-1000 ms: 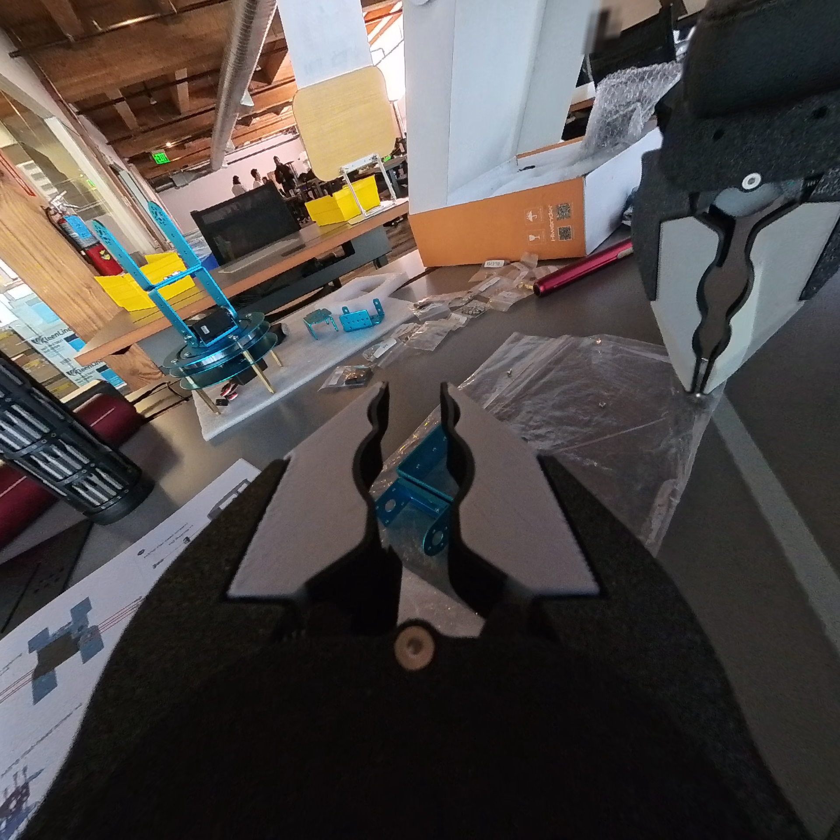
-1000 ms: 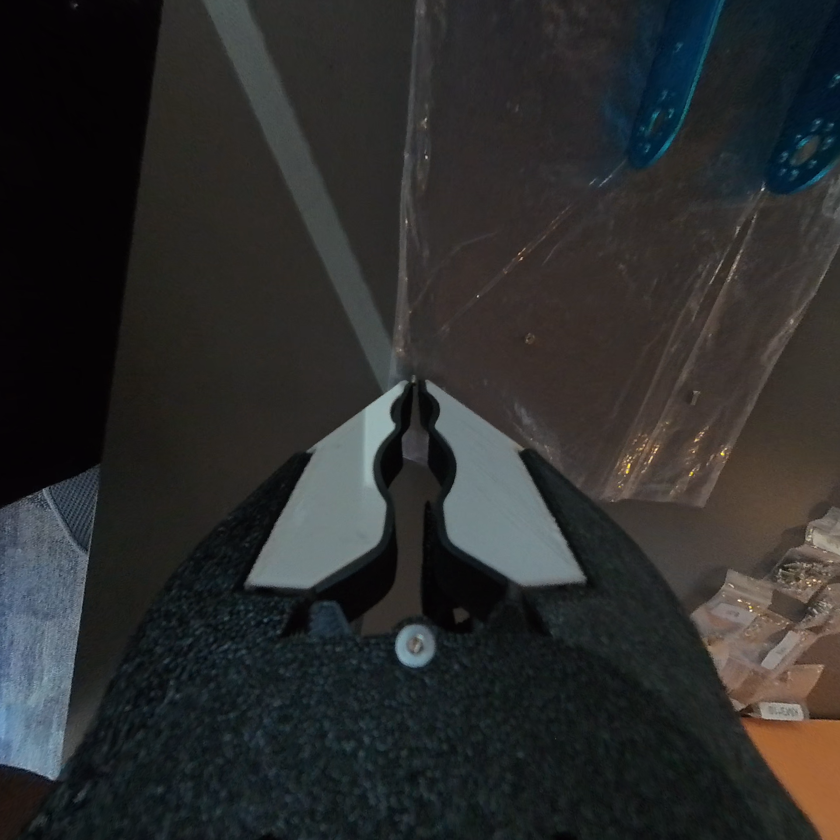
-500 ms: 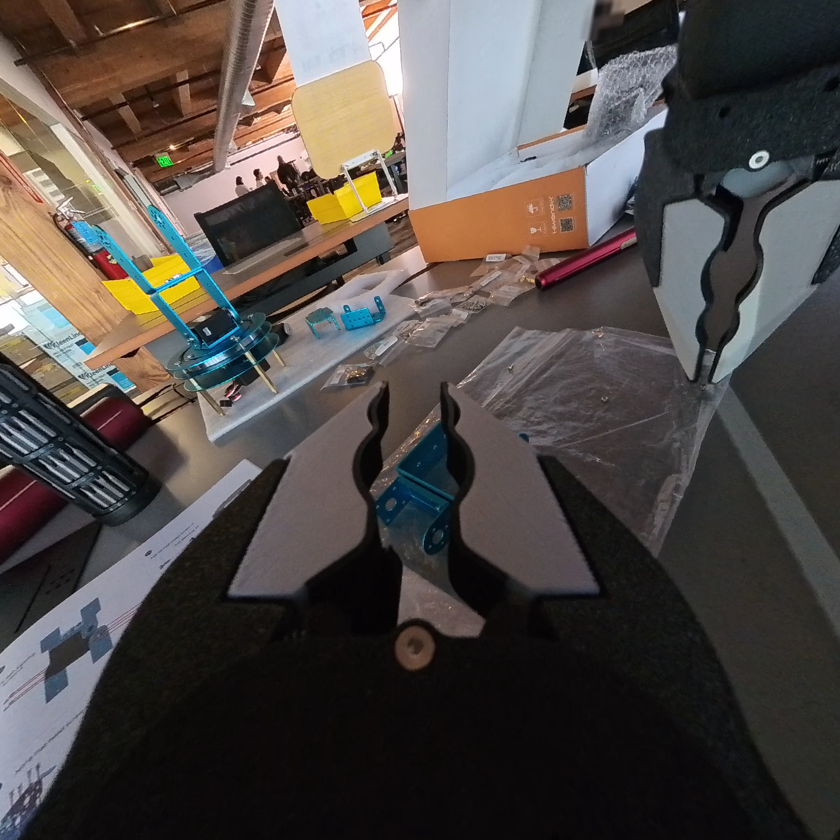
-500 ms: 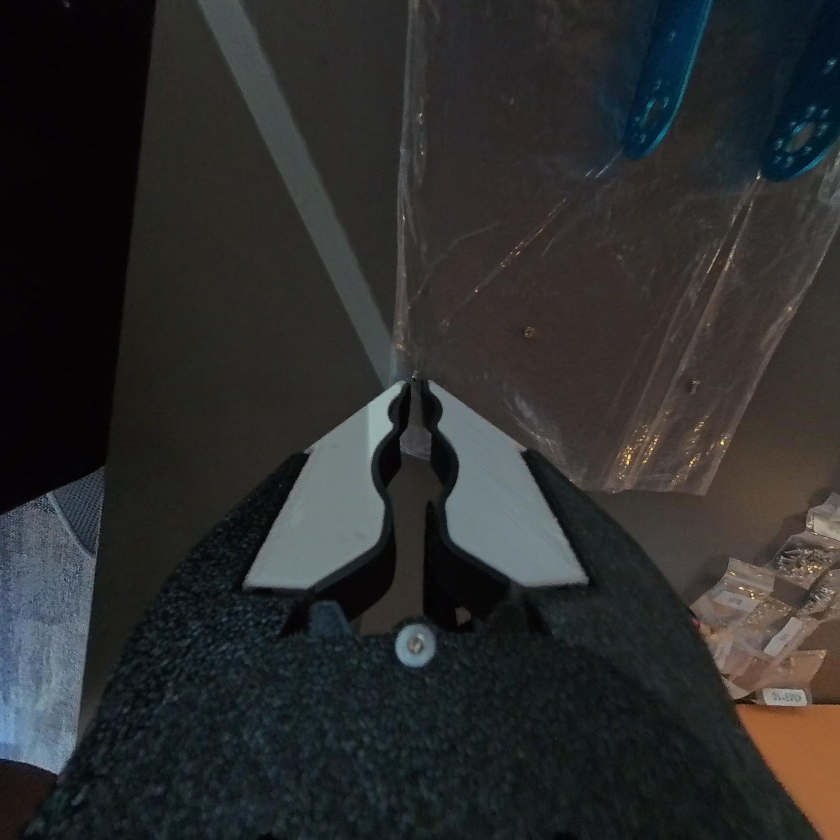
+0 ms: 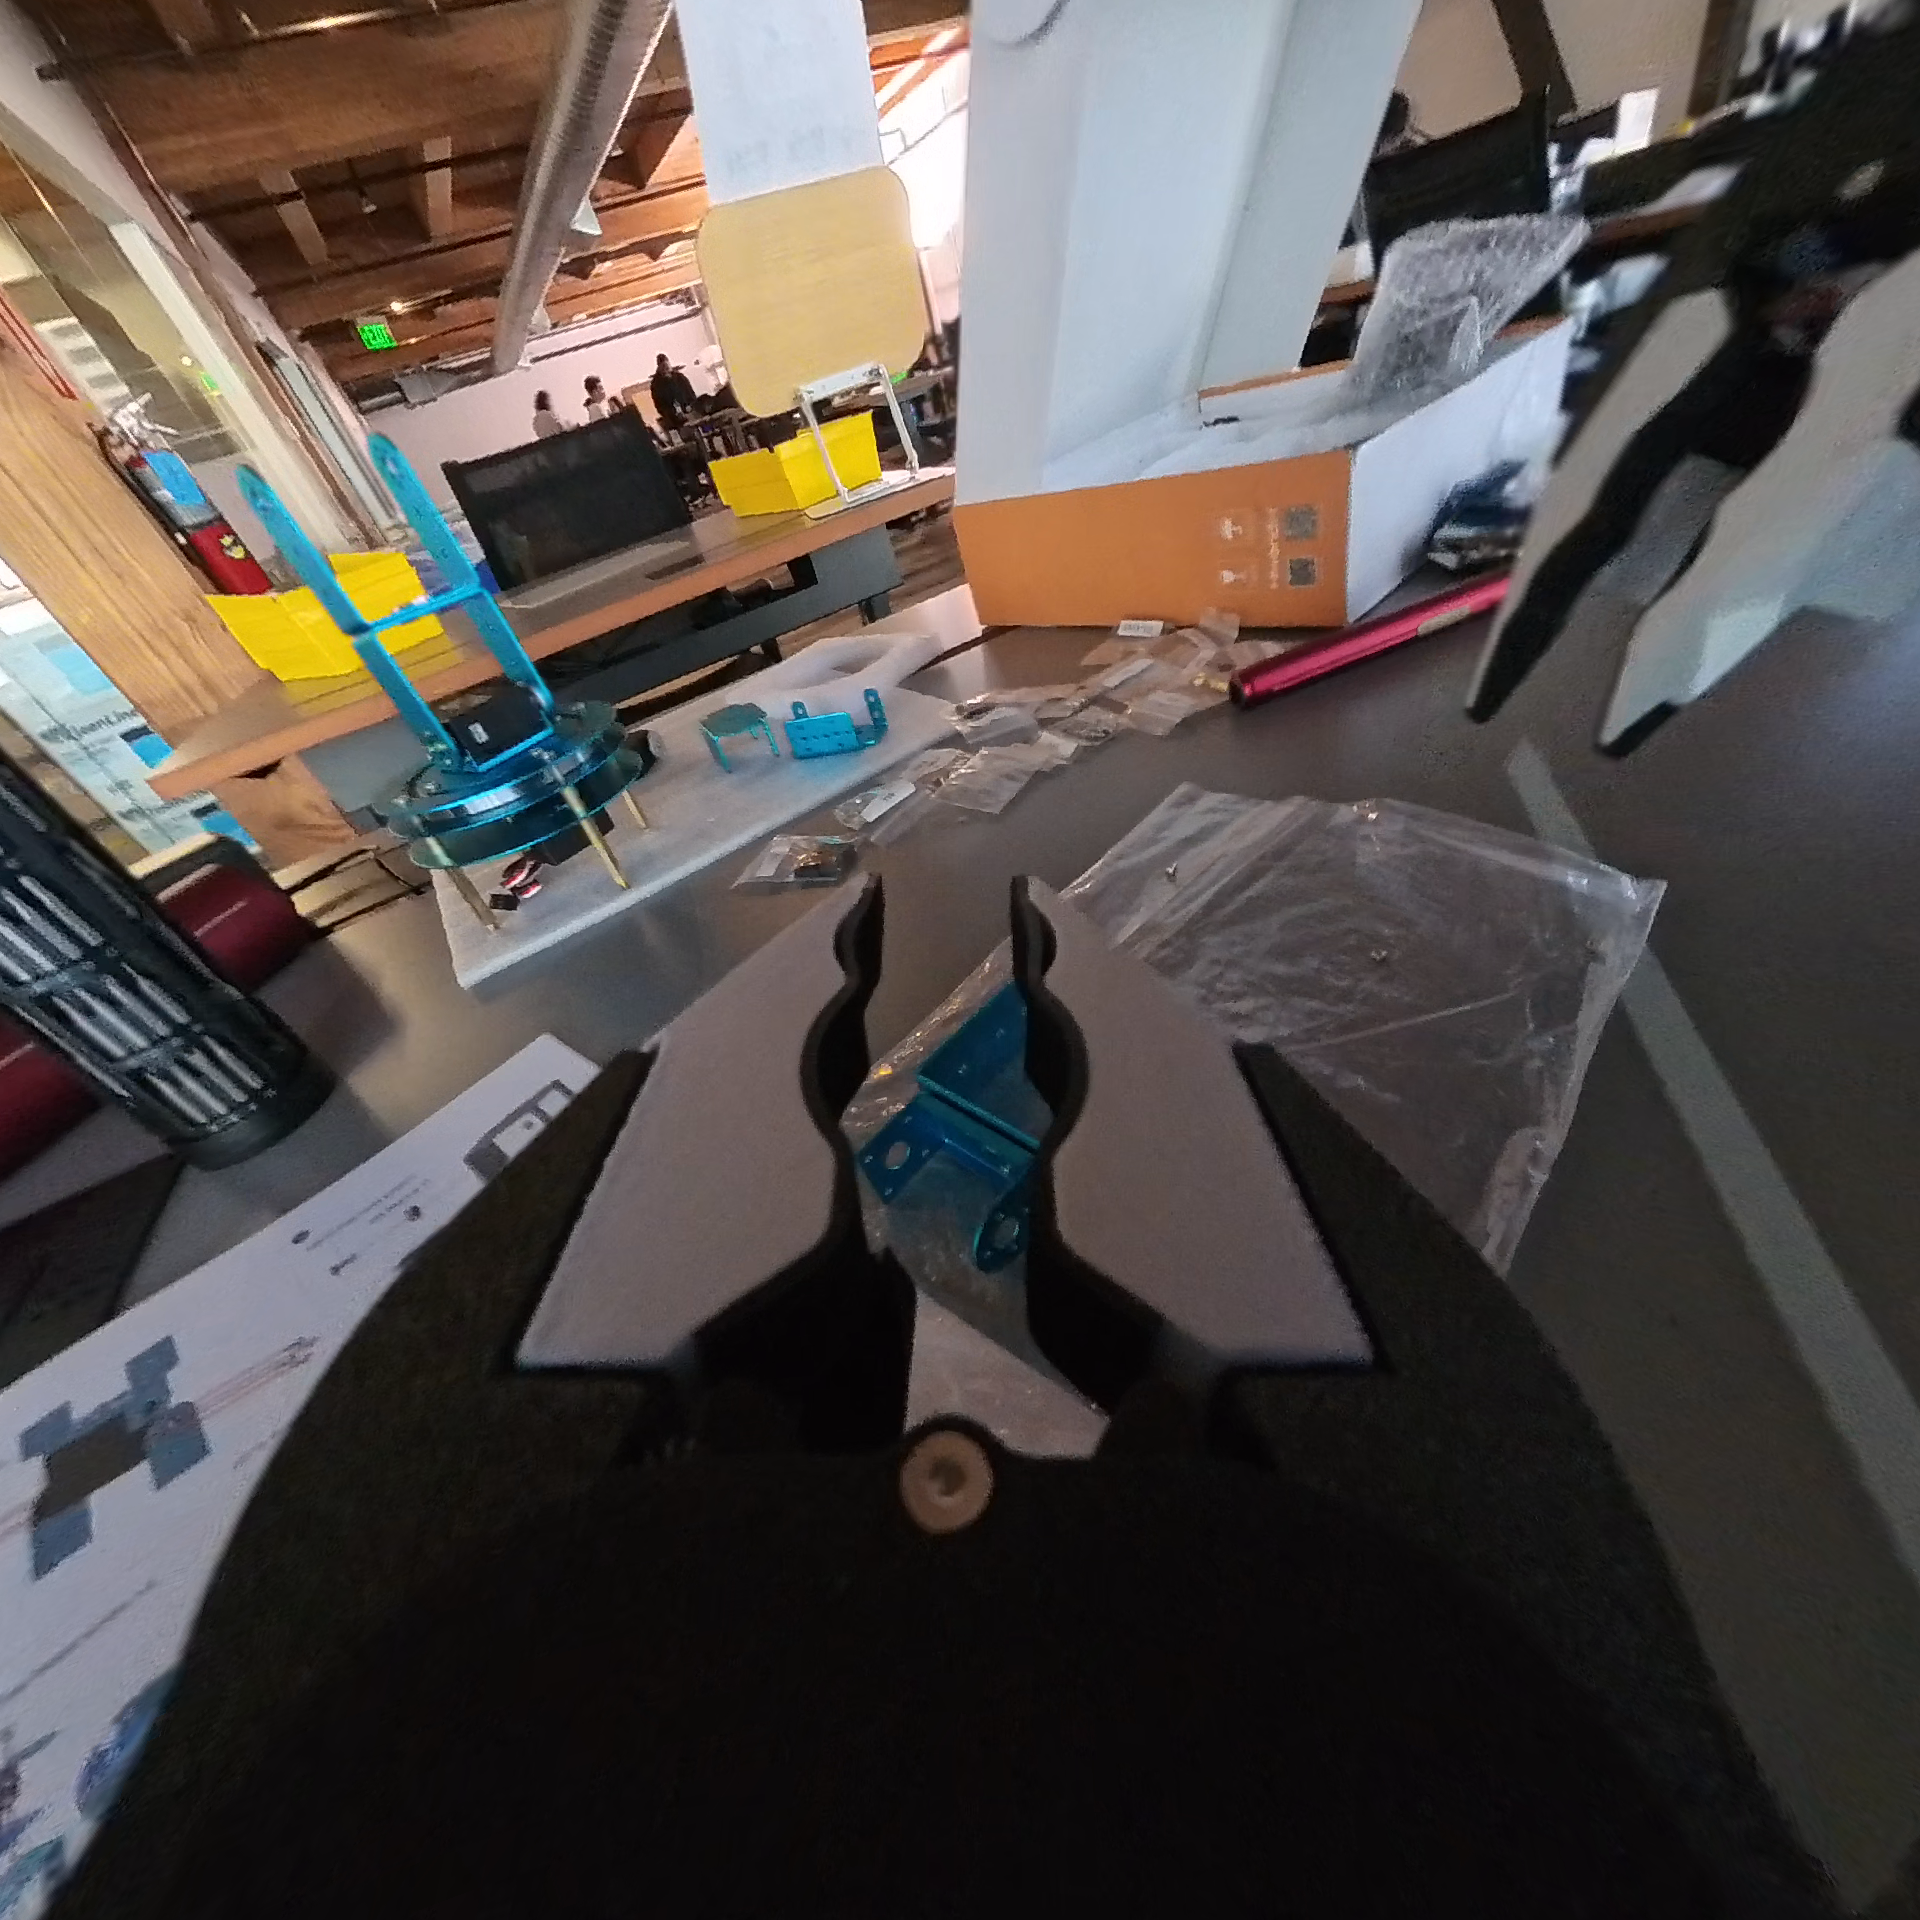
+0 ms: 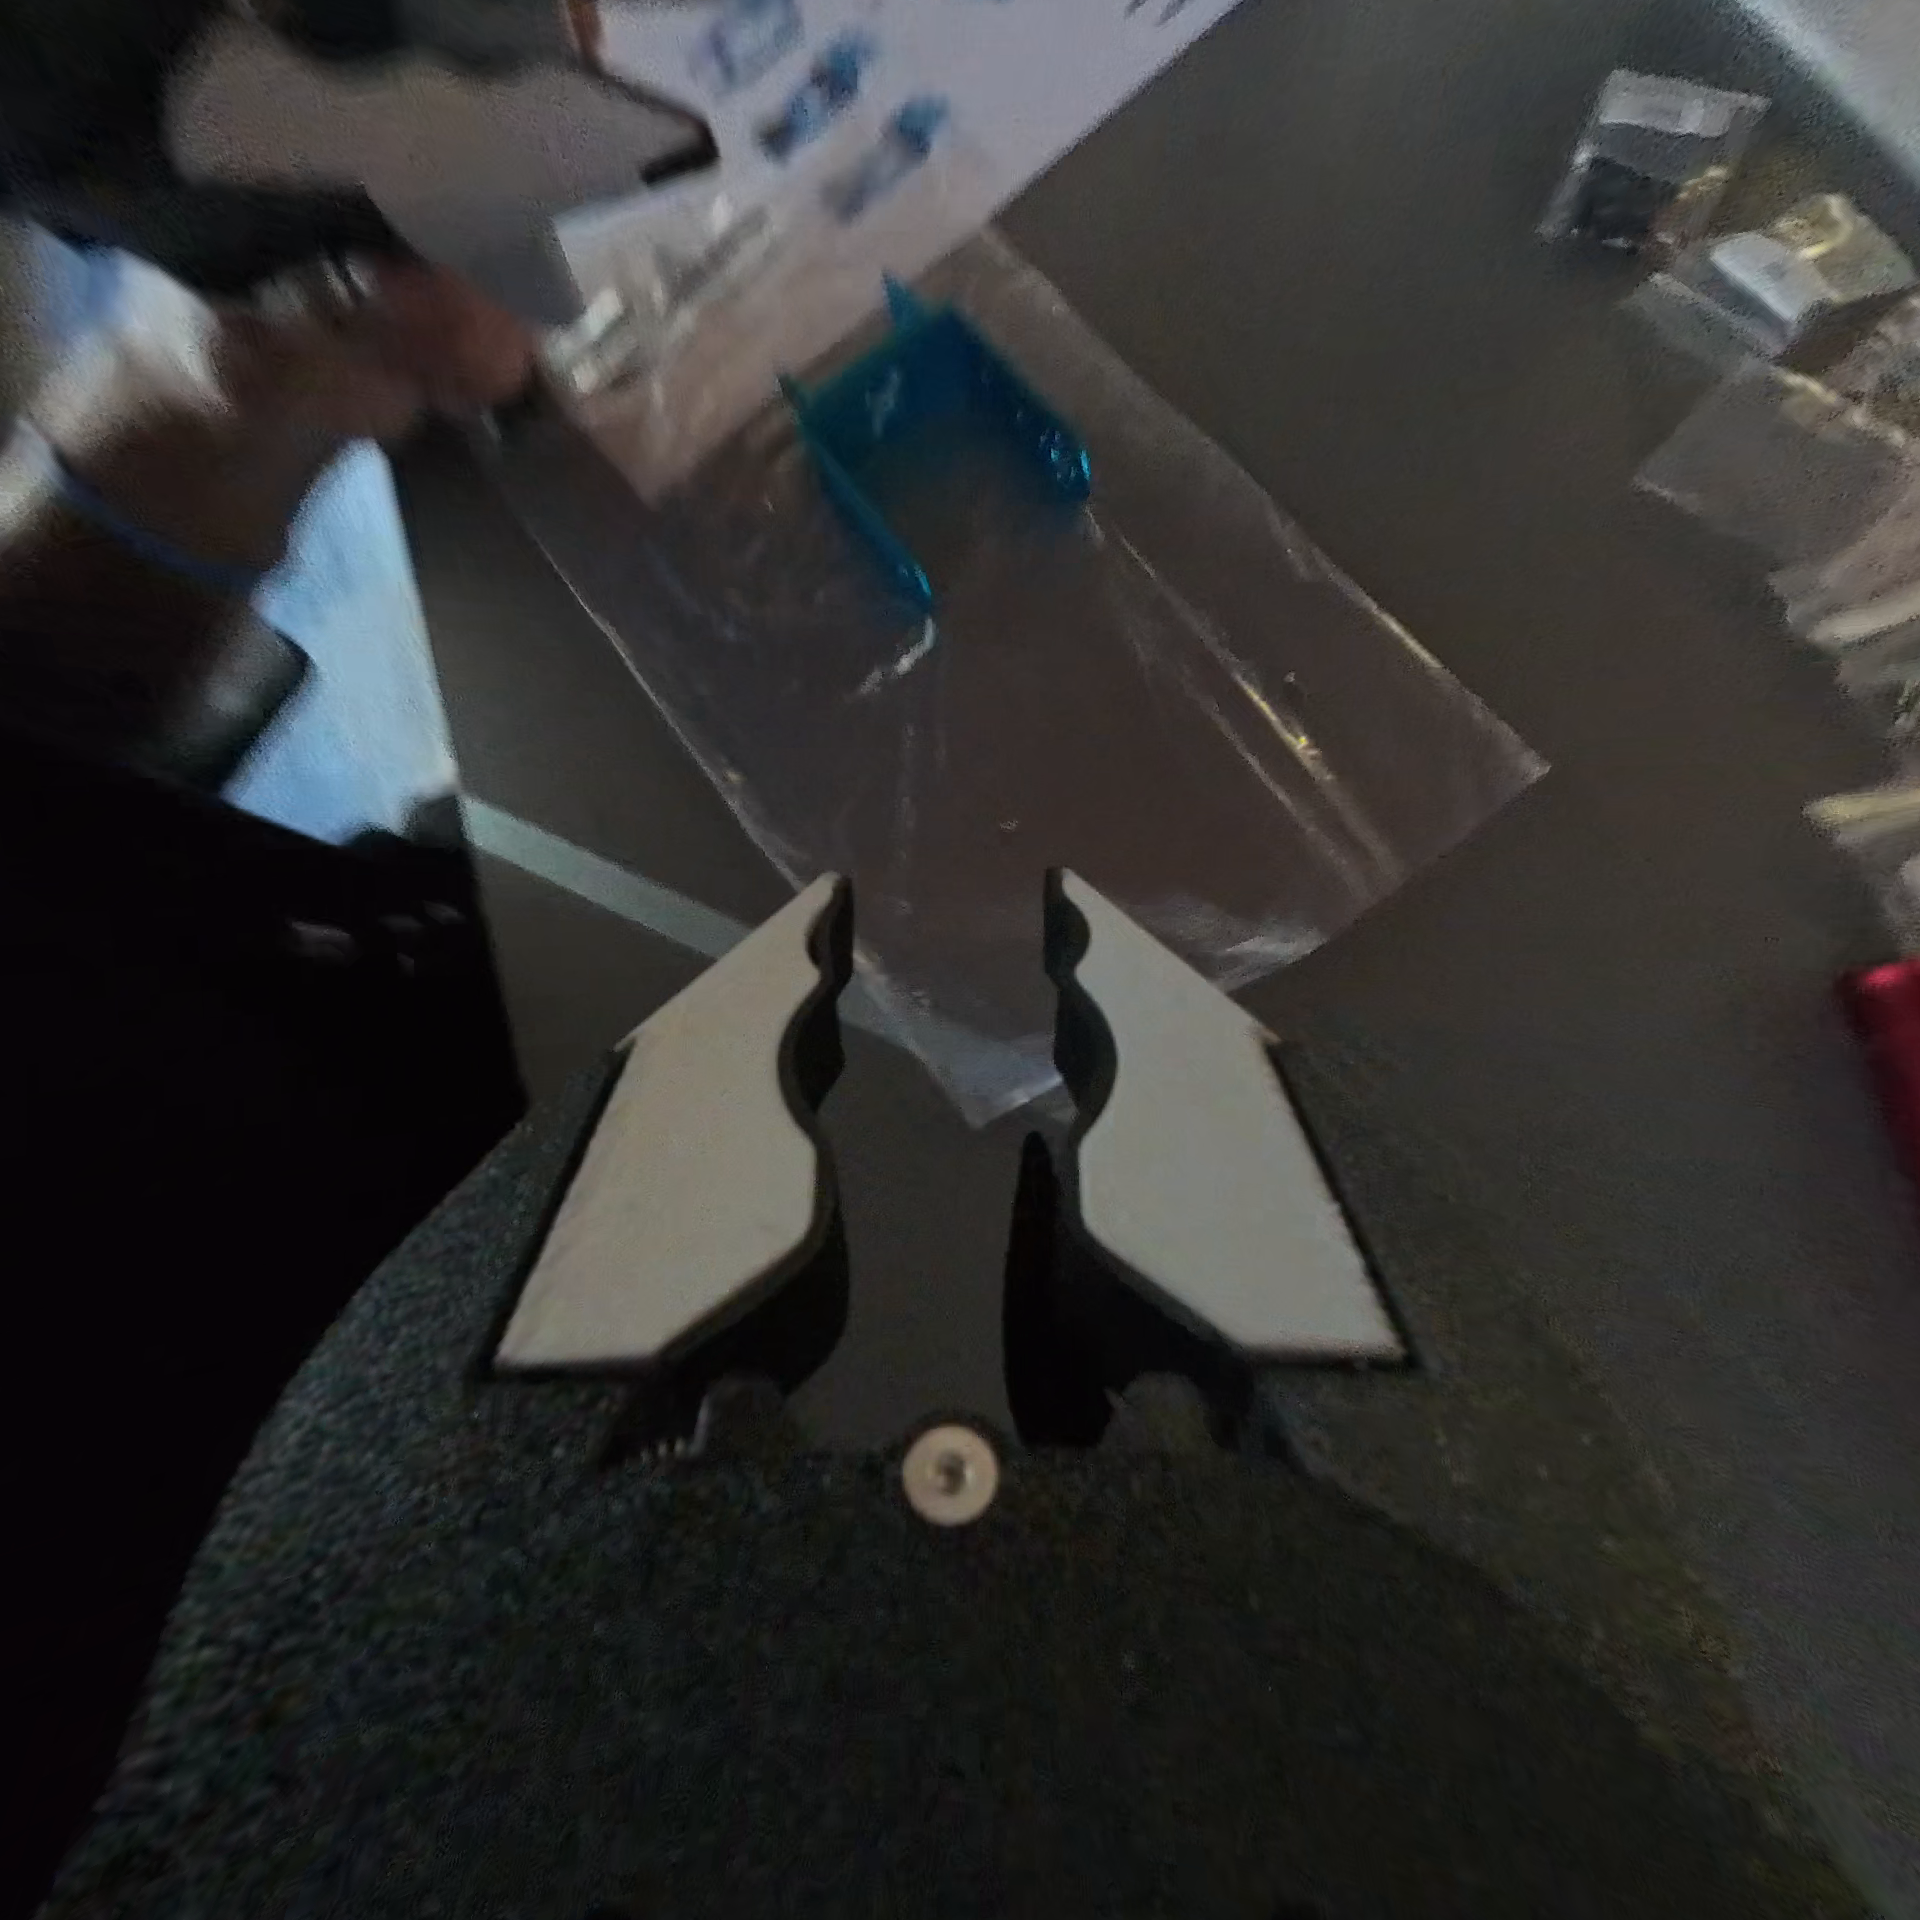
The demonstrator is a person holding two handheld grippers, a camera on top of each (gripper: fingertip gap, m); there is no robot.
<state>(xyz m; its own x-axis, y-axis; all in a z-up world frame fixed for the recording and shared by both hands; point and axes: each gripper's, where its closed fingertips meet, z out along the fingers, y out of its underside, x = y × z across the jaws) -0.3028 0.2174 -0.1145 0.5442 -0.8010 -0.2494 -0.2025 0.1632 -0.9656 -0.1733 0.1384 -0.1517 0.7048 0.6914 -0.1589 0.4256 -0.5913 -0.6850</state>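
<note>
Left gripper: fingers a little apart, clamped on nothing that shows, low over the near end of the clear plastic bag. Cannot tell whether touching the film. Framed in the gap between those fingers, inside the bag: a blue bracket, resting on the tabletop. Seems aimed squarely at the bracket, probably because that end carries the bag's only bulky piece.

Right gripper: fingers spread wide, empty, raised off the tabletop and blurred at the upper right of the left wrist view. From its own camera, looks down the length of the bag toward the bracket at the far end.

Farther out, centre to upper right of the left wrist view: small packets, red tube, orange-and-white box. At left: blue arm assembly; at lower left, printed sheet.

Against half a second ago: right gripper no longer pressed shut at the bag's corner, now parted and lifted clear; left gripper and bracket unchanged.
</note>
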